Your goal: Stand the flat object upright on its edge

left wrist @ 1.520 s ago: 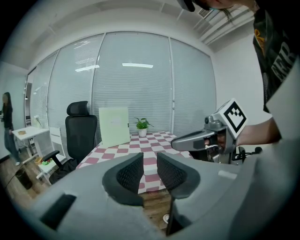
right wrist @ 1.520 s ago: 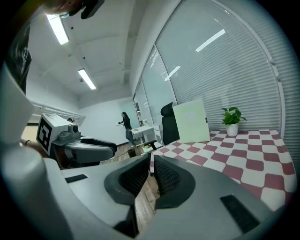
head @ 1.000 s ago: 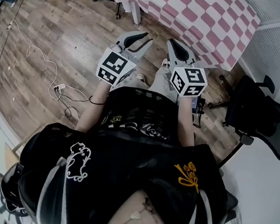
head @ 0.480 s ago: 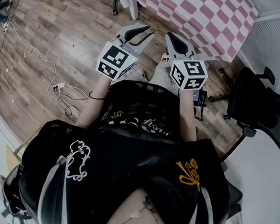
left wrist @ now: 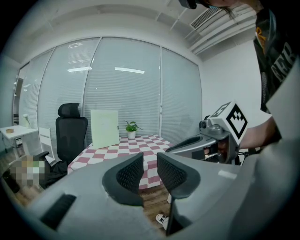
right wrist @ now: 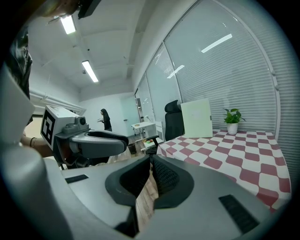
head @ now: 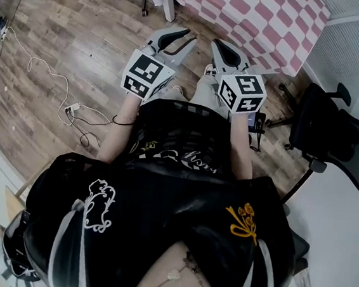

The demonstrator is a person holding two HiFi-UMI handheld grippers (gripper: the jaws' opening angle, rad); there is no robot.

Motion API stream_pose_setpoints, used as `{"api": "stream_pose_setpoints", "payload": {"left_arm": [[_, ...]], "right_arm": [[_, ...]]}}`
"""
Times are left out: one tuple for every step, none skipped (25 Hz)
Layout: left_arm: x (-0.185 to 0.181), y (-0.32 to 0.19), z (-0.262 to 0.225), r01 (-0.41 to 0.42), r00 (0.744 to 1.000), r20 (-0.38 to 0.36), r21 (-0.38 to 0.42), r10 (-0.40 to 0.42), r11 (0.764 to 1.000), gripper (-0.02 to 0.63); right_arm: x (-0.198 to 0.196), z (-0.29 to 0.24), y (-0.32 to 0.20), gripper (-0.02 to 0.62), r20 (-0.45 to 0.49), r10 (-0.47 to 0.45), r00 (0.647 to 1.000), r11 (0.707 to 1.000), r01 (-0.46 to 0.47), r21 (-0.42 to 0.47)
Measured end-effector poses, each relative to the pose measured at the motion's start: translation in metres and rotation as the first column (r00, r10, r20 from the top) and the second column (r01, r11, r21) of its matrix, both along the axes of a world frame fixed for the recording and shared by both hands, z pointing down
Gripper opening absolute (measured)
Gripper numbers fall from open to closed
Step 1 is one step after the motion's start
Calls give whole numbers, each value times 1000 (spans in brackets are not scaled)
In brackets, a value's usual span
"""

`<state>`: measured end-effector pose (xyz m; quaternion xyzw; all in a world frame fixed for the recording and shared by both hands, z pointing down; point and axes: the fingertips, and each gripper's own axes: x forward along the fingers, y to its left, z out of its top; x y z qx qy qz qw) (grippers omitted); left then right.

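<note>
Fingers (left wrist: 129,174) closed, empty on left gripper (left wrist: 149,161) and right gripper (right wrist: 151,161); table (left wrist: 146,142) ahead bears panel (left wrist: 104,128), plant (left wrist: 131,129)

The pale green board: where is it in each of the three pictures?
Head view: not in it.
Left gripper view: board left of centre, upright on the pink-checked table.
Right gripper view: board right of centre, left of the plant.
Shared landmark: that table, in all three.
</note>
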<state>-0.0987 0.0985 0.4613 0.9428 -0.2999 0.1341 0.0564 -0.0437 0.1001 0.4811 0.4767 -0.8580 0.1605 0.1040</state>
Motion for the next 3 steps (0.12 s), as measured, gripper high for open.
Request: {"api": "stream_pose_setpoints", "payload": {"left_arm": [[0,-1,1,1,1000,0,-1,-1,1000,100],[0,-2,1,3,1000,0,-3,-3,1000,100],[1,-3,2,4,1000,0,-5,-4,1000,100]], "right_arm": [[1,1,0,26,-1,0,1000,1000,0,-2],[2,1,-1,26,-3,0,1000,1000,0,-4],[3,2,-1,26,-4,0,1000,1000,0,-5]]}}
